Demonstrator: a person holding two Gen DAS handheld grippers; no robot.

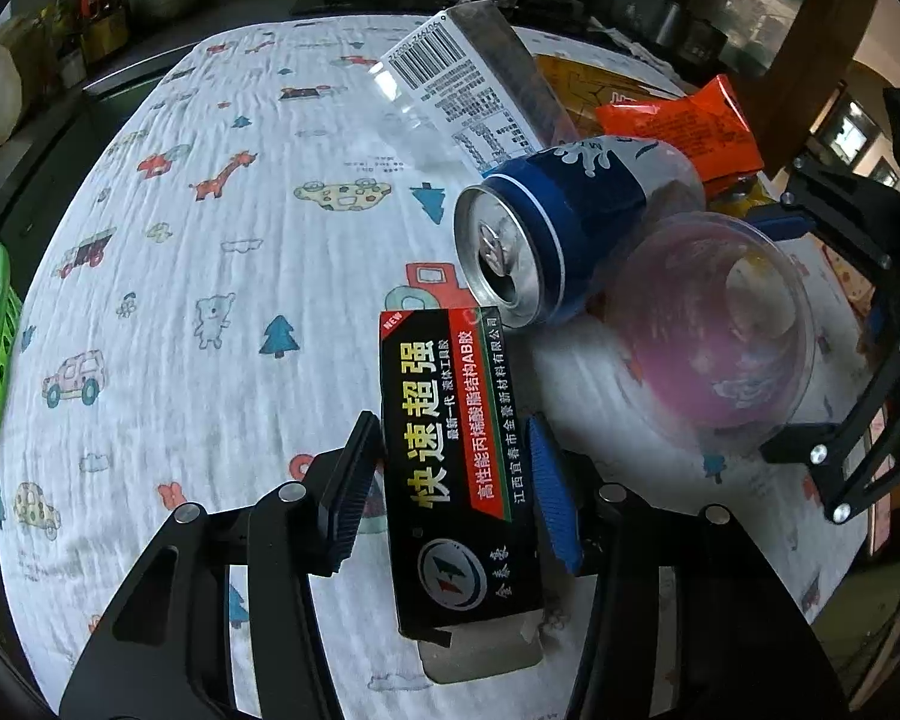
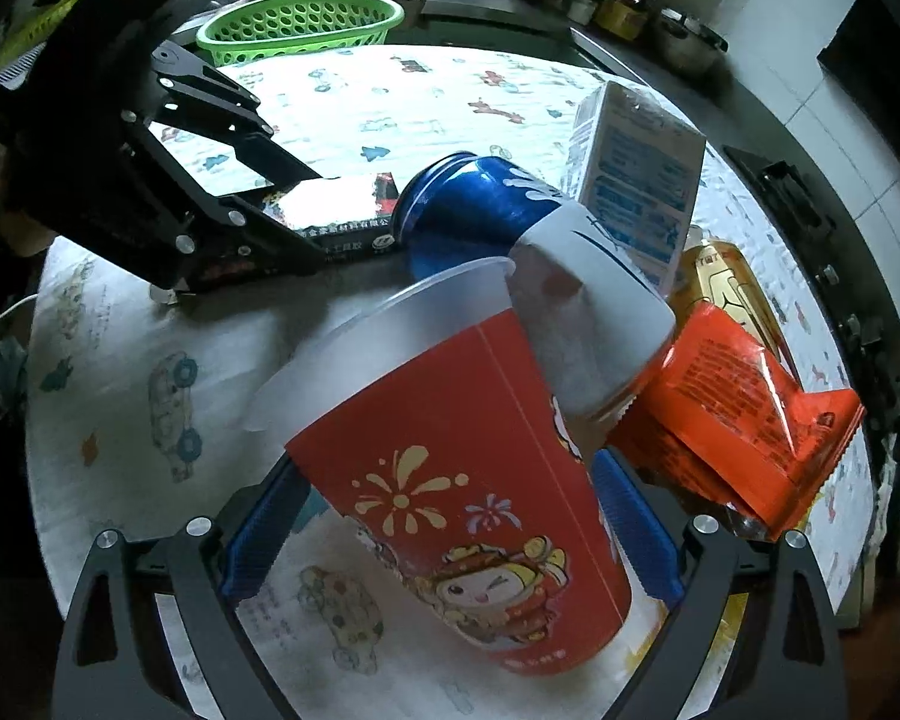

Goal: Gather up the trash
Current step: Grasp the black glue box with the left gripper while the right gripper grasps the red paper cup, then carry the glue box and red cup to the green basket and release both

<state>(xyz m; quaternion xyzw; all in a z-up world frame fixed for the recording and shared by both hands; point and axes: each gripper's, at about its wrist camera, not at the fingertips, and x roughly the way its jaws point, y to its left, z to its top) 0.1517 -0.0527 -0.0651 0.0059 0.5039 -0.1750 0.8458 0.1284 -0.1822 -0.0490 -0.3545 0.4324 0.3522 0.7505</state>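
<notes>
A black glue box (image 1: 450,456) lies on the patterned cloth, and my left gripper (image 1: 450,426) is shut on it, blue pads against both long sides. In the right wrist view the same box (image 2: 336,210) shows with the left gripper (image 2: 306,204) around it. A red cup (image 2: 462,480) with a frosted lid lies on its side between the wide fingers of my right gripper (image 2: 450,468), which is open with a gap at the left pad. A blue can (image 1: 546,228) lies tipped over, resting against the cup.
A white carton (image 2: 636,180), an orange packet (image 2: 732,414) and a yellow bottle (image 2: 726,282) are piled behind the cup. A green basket (image 2: 300,21) stands at the table's far edge. Jars and pots line the dark counter beyond.
</notes>
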